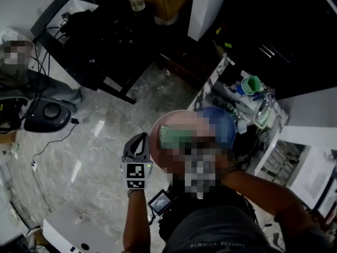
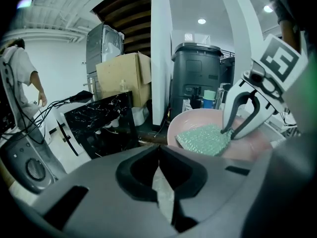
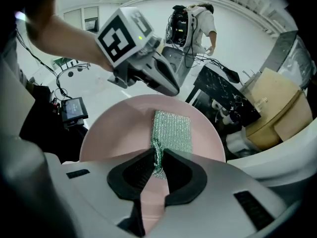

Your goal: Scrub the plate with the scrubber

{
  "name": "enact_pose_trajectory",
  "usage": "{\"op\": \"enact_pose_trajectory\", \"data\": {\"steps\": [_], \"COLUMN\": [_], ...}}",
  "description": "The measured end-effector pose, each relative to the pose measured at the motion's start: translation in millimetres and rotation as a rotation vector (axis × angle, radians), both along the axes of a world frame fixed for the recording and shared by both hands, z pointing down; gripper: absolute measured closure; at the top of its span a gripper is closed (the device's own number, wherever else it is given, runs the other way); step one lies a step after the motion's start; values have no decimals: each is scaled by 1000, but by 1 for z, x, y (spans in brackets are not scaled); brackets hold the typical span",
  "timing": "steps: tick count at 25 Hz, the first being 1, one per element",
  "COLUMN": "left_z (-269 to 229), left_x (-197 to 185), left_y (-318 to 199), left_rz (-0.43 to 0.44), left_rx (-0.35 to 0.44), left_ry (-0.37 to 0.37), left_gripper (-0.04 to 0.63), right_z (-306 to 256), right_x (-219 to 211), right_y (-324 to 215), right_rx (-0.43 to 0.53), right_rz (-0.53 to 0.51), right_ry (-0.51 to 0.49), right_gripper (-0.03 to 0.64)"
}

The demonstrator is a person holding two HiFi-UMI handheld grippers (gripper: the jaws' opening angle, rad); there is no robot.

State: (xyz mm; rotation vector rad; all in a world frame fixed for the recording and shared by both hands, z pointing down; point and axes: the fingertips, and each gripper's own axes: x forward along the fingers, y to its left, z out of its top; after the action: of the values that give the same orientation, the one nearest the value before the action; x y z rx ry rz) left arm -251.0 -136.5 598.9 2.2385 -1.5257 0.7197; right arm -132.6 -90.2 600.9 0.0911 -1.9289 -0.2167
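The pink plate (image 1: 158, 136) is held up in the air in front of me. My left gripper (image 1: 141, 141) is shut on its rim; in the right gripper view the left gripper (image 3: 172, 88) grips the plate's (image 3: 119, 133) far edge. A green mesh scrubber (image 3: 172, 130) lies flat on the plate's face. My right gripper (image 3: 158, 161) is shut on the scrubber's near end. In the left gripper view the right gripper (image 2: 229, 131) pinches a corner of the scrubber (image 2: 204, 140) on the plate (image 2: 193, 120). A mosaic patch hides the right gripper in the head view.
A blue bowl (image 1: 224, 123) sits just right of the plate. A cluttered rack with a green cup (image 1: 251, 84) stands at the right. A black table (image 2: 99, 120), a cardboard box (image 2: 124, 78) and a dark bin (image 2: 195, 76) are ahead. A person (image 2: 20, 68) stands at the left.
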Motion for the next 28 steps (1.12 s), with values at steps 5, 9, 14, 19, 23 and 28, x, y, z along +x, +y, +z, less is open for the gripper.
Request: {"op": "enact_pose_trajectory", "data": {"steps": [5, 9, 14, 19, 23, 28], "left_z": [-2, -2, -1, -2, -2, 3], "left_x": [1, 1, 1, 1, 1, 0], "left_y": [-1, -1, -1, -1, 0, 4], "left_rz": [0, 2, 9, 13, 12, 22], "left_rx": [3, 3, -1, 5, 2, -7], "left_ry": [-2, -7, -12, -9, -9, -21], "left_gripper": [591, 591, 591, 591, 591, 591], "right_z": [0, -7, -9, -1, 2, 4], "right_x": [32, 46, 33, 8, -11, -11], "right_y": [-4, 29, 77, 73, 39, 1], "right_rx": [-19, -76, -143, -135, -96, -52], "right_rz": [39, 19, -43, -36, -6, 31], "right_ry": [45, 55, 26, -3, -19, 2], "right_gripper": [540, 540, 540, 538, 538, 538]}}
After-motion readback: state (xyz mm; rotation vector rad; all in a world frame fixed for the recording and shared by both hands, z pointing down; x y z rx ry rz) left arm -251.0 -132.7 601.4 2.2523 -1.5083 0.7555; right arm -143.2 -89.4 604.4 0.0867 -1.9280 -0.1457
